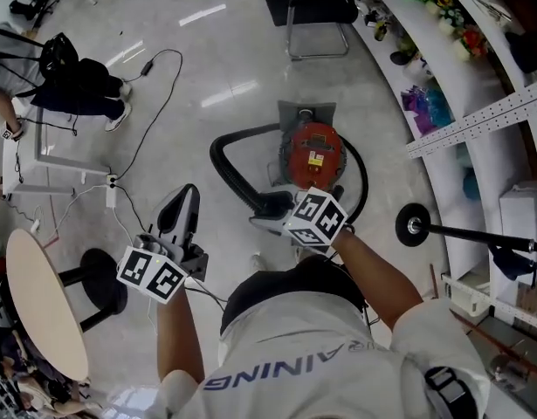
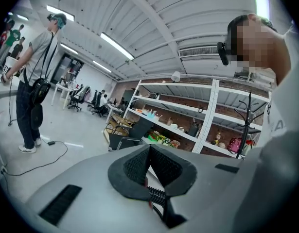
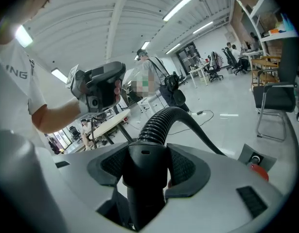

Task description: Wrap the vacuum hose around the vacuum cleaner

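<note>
Head view: one red vacuum cleaner [image 1: 312, 151] stands on the floor [image 1: 207, 68] ahead of the person; its single black hose [image 1: 226, 168] loops out to the left and returns to the right gripper [image 1: 277, 206], probably so the free end can be led round the body; the left gripper [image 1: 182, 201] is held well aside. Left gripper view: its jaws are pressed together on nothing, aimed at shelves [image 2: 178, 115]. Right gripper view: the jaws clamp the hose's rigid cuff [image 3: 142, 174]; the ribbed length arches away; wrapping seems barely begun.
</note>
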`<state>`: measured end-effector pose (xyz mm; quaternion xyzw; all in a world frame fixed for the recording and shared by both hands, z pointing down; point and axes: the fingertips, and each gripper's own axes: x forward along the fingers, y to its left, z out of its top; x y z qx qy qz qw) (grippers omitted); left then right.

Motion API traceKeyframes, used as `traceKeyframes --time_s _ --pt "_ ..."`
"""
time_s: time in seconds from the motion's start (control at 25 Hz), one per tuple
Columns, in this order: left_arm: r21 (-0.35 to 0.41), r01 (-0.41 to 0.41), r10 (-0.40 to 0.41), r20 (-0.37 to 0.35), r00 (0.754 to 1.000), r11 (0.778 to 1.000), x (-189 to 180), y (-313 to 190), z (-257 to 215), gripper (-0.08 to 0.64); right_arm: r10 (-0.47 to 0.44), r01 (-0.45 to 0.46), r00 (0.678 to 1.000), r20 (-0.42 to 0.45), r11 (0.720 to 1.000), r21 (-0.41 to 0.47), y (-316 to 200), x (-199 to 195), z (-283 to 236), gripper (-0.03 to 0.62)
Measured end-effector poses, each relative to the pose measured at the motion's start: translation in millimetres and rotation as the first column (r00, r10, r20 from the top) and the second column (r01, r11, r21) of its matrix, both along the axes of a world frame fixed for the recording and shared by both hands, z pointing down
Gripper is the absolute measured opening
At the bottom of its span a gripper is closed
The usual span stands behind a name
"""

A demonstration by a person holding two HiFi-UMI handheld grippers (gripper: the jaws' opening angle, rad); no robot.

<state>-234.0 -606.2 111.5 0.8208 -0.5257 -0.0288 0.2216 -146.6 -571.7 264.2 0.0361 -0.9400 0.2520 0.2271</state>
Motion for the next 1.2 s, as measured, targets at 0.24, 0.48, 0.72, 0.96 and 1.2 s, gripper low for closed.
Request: traceKeyframes --time_s 0.24,0.48,0.72,0.96,1.2 --pt "-0.007 -0.136 0.137 0.011 0.991 0.991 -13.3 48.7 16.4 0.014 0.106 -0.103 0.993 -0.056 0.993 0.05 48.1 1.1 9.2 0.244" --pt "-0.019 -0.209 0.209 -0.029 0.978 0.978 -37.0 93.6 27.1 0.014 0.126 -0.114 0.981 -0.148 0.99 0.084 101.4 -9.0 25.6 0.244" --pt "-0.033 -0.258 0.257 -0.037 0.966 0.965 -15.9 125.9 31.4 0.014 0.102 -0.085 0.976 -0.192 0.992 0.095 151.1 3.2 41.1 0.244" --pt "-0.067 -0.268 0.268 -0.012 0.963 0.961 16.5 157.0 44.8 0.014 0.085 -0.067 0.97 -0.228 0.994 0.087 203.1 41.4 63.4 0.244" --pt "-0.095 -0.211 0.211 -0.007 0.977 0.973 63.4 205.8 61.9 0.014 0.051 -0.028 0.961 -0.273 0.996 0.089 263.3 104.9 101.7 0.244"
